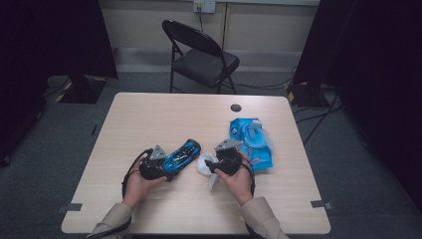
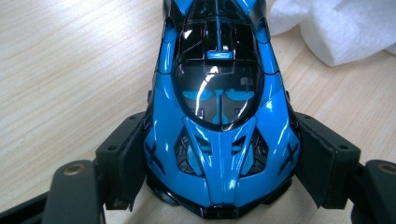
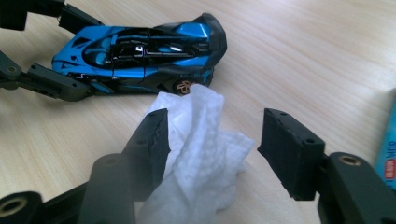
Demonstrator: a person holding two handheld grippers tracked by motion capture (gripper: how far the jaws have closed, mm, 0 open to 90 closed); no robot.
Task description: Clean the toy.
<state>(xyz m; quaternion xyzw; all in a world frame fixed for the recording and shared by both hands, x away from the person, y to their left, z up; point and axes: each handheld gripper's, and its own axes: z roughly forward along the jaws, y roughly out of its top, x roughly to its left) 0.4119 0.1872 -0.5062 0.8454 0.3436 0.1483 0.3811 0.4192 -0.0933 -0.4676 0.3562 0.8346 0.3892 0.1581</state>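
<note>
Left gripper (image 2: 219, 186) jaws clamp the toy car (image 2: 219, 116); right gripper (image 3: 212, 144) jaws gape around the wipe (image 3: 196, 154).

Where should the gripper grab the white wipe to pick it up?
Probably best at the bunched ridge in the middle of the white wipe, coming from above with the right gripper. The ridge stands up off the table, so the open jaws can close on either side.

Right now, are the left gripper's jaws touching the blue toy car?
Touching. In the left gripper view, both pads of the left gripper press against the sides of the blue toy car, no gap showing.
</note>
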